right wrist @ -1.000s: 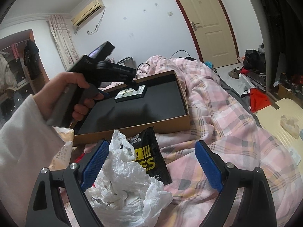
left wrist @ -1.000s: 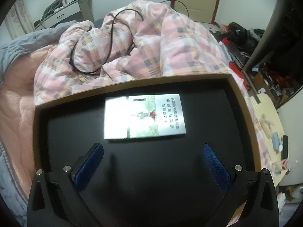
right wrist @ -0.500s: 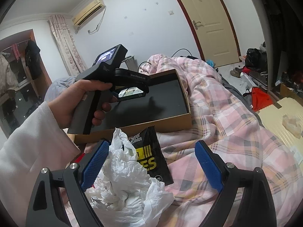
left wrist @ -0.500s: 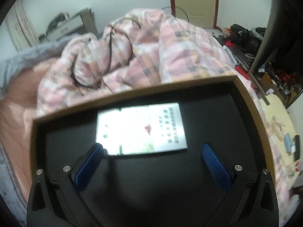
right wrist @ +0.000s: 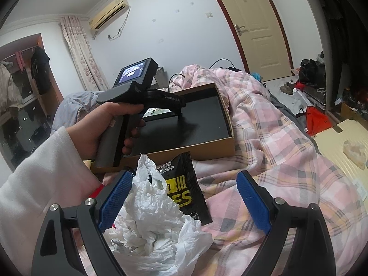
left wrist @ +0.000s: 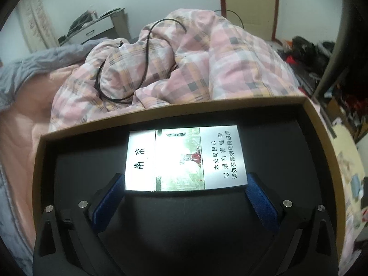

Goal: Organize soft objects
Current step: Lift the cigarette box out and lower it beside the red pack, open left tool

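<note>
A white and green cigarette pack [left wrist: 184,158] lies flat on the black floor of a shallow brown cardboard box [left wrist: 322,138] on the bed. My left gripper [left wrist: 185,177] is open and tilted down into the box, with the pack's near end between its blue fingertips [left wrist: 110,193]. The right wrist view shows a hand [right wrist: 108,126] holding that gripper over the box [right wrist: 184,151]. My right gripper [right wrist: 184,177] stands open above a crumpled white plastic bag [right wrist: 149,225] and a black snack packet [right wrist: 184,197]. Its left pad [right wrist: 115,197] touches the bag.
A pink plaid quilt [left wrist: 207,57] is heaped behind the box with a black cable [left wrist: 142,64] looped over it. A grey blanket [left wrist: 34,62] lies at the far left. Clutter and a red bag [right wrist: 317,119] cover the floor on the right, near a cream door [right wrist: 260,30].
My left gripper has moved forward and down into the box, so the pack now lies between its fingertips instead of ahead of them. The right gripper has not moved.
</note>
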A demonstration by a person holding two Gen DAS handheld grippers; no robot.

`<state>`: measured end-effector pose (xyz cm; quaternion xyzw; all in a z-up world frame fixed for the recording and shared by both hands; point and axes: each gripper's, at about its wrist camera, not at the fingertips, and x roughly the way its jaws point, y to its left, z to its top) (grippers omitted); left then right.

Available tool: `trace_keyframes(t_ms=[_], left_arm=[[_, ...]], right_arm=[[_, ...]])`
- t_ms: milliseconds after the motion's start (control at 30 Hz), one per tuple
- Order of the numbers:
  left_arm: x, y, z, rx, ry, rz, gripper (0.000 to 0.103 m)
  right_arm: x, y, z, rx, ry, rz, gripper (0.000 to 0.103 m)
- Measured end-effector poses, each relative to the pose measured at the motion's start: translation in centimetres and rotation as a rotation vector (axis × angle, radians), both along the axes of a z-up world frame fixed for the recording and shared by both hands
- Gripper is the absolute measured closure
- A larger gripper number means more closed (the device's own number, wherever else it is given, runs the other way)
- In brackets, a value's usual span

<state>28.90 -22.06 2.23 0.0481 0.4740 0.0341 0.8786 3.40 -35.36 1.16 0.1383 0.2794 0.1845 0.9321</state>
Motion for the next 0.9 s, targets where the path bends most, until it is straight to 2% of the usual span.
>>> trace_keyframes(t_ms=[133,300,367,467,533,600,700,733,800,900], left_arm=[[-0.3,0.5,0.5,-0.045,-0.020,0.008,0.003],[-2.0,1.5,3.0,-0.155,-0.056,0.028,0.003],[-3.1,1.6,5.0,-0.198,-0.078,0.028,0.003],[-5.0,1.8,8.2,-0.320,-0.116,-0.008,0.003],[-6.6,1.7,10.8,-0.354,-0.141,-0.048,0.003],[-8.7,1.6,13.1,-0.350,-0.188,-0.090,0.003],[-14.2,1.9,16.4,-0.311,-0.322,-0.190,0.003],[-17.2,2.4,17.2,-0.307,-0.387,-0.226,0.003],[-21.8,3.4,17.6,-0.336,-0.471,-0.257,0.003],[-26.6,4.9,17.1,-0.400,-0.537,-0.294,0.003]], right_arm=[[0.1,0.0,0.0,0.004,0.003,-0.001,0.011],[0.0,0.0,0.0,0.004,0.000,-0.002,0.011],[0.1,0.0,0.0,0.002,-0.001,-0.002,0.011],[0.1,-0.1,-0.1,0.007,-0.003,-0.005,0.011],[0.0,-0.1,-0.1,0.008,-0.004,-0.006,0.011],[0.0,-0.2,-0.1,0.010,-0.005,-0.007,0.011],[-0.1,-0.3,0.0,0.013,-0.011,-0.009,0.011],[-0.1,-0.3,0.0,0.013,-0.013,-0.011,0.011],[-0.3,-0.3,0.1,0.010,-0.017,-0.013,0.011],[-0.4,-0.1,0.2,0.000,-0.023,-0.015,0.011]])
